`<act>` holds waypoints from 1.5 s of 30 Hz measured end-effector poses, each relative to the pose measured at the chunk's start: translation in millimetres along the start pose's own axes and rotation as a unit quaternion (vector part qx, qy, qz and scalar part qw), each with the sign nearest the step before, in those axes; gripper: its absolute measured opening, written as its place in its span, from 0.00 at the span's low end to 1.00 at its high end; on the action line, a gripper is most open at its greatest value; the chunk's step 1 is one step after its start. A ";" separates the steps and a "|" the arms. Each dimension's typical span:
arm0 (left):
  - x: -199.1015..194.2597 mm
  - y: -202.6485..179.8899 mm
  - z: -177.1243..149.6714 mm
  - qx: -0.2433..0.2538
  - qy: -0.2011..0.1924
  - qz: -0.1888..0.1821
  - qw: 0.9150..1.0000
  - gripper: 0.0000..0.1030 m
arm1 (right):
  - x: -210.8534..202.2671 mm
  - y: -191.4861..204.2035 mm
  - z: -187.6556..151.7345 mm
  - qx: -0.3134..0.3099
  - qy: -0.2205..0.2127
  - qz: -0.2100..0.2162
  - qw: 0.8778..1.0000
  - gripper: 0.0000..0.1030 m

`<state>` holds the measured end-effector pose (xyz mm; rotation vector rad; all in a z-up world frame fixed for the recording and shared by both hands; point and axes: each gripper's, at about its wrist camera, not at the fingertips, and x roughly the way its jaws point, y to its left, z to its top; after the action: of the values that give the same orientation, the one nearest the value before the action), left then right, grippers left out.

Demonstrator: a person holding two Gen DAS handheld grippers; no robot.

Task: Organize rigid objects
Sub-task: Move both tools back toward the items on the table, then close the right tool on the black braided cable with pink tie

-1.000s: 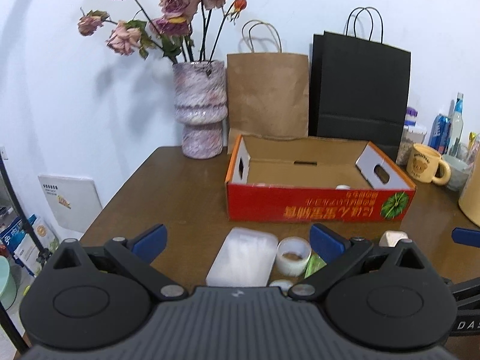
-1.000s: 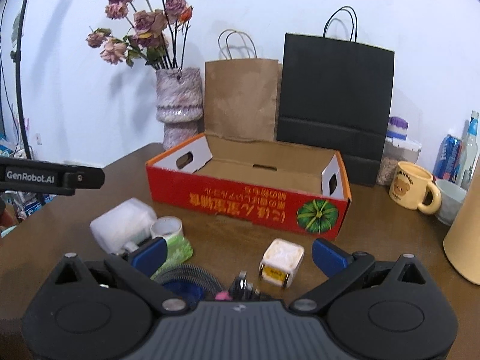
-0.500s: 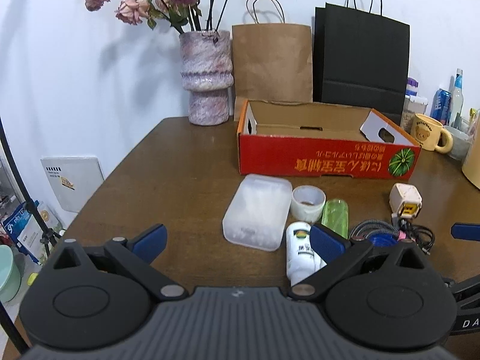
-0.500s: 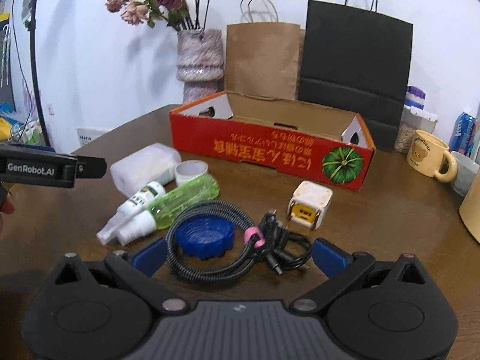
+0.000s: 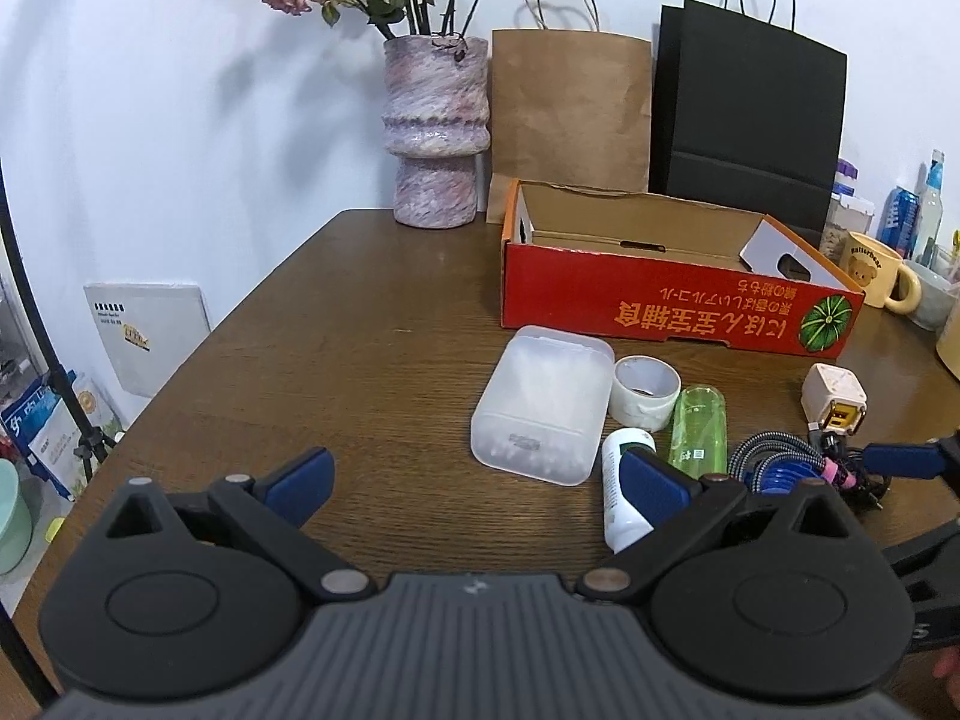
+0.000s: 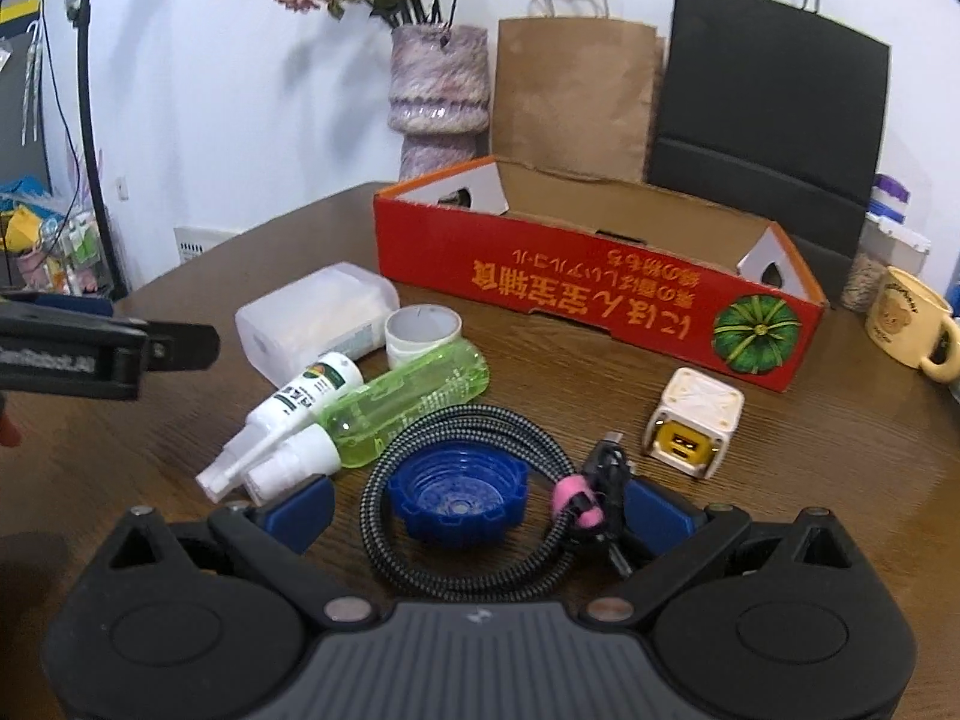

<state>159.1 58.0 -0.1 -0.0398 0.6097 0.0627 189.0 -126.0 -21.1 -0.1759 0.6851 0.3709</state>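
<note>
Rigid clutter sits on the wooden table (image 5: 360,360) at 6 o'clock of the red cardboard box (image 6: 600,294), whose floor looks bare, though its near wall hides part. The blue bottle cap (image 6: 457,495) lies inside the braided cable coil (image 6: 420,432), between the right gripper's (image 6: 477,510) spread, empty fingers; light and hard, it is probably best pinched across its ribbed rim. The left gripper (image 5: 474,480), likewise spread and empty, has the translucent plastic box (image 5: 543,405) at its 1 o'clock.
</note>
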 end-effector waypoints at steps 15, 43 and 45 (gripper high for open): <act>0.9 1.0 -1.3 -0.006 0.001 0.007 1.000 1.00 | 13.1 10.4 -4.8 -0.052 -0.011 -0.011 0.999 0.88; 2.1 2.4 -3.8 -0.008 0.004 0.011 1.000 1.00 | -20.1 -5.0 -27.2 -0.018 -0.009 0.002 1.000 0.96; 1.7 1.7 -4.1 -0.008 0.003 0.010 1.000 1.00 | -16.5 -6.7 -27.3 -0.011 -0.003 0.005 1.000 0.97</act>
<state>158.0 59.5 -4.5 -0.0494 0.6157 0.0865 164.0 -144.3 -31.0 -0.1929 0.6768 0.3881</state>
